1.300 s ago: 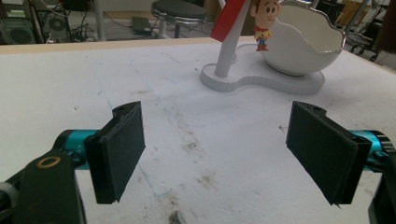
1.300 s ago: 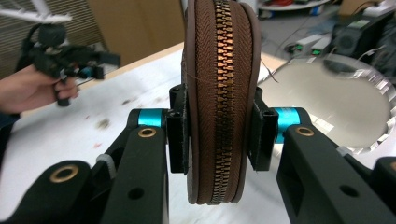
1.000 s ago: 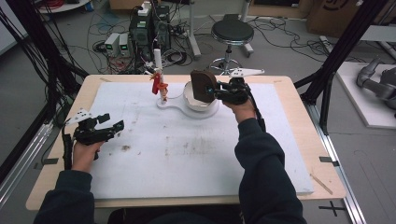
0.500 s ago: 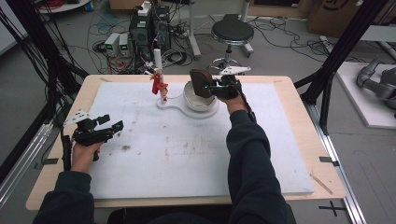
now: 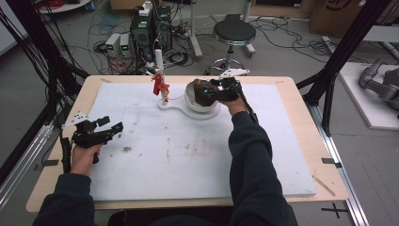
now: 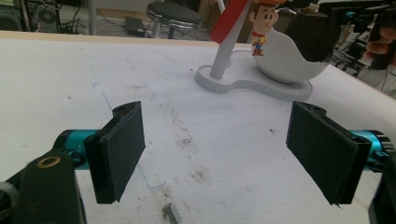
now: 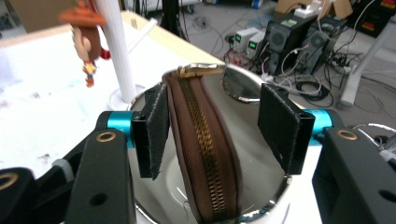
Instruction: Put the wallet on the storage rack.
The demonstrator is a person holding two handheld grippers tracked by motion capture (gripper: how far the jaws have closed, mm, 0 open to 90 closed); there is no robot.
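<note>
1. 2 black foam-faced pads of the right gripper (image 7: 212,135) stand apart around a brown zip pouch (image 7: 205,154); they have just been opening, and the pouch sits between them, close against or brushing 1 pad and well clear of the other, so it looks let go rather than gripped.
2. The pouch stands on edge inside the bowl (image 7: 243,84), zipper uppermost. Its long axis runs straight away from the gripper, parallel to the jaws. By my judgement, lifting the hand straight up would clear it without dragging.
3. The pouch looks like soft brown leather or imitation, with brass-coloured zip teeth and a metal pull at its far end. The bowl is glossy inside and white outside, rounded, fixed on a flat white base that also carries a slim white post (image 7: 116,46); a small cowboy figure (image 7: 86,39) hangs beside that post.
4. The right hand is far nearer the bowl (image 5: 193,101). The left gripper (image 5: 96,133) waits well apart near the table's left side, its jaws wide open on nothing, over the scuffed white mat (image 6: 177,140).
</note>
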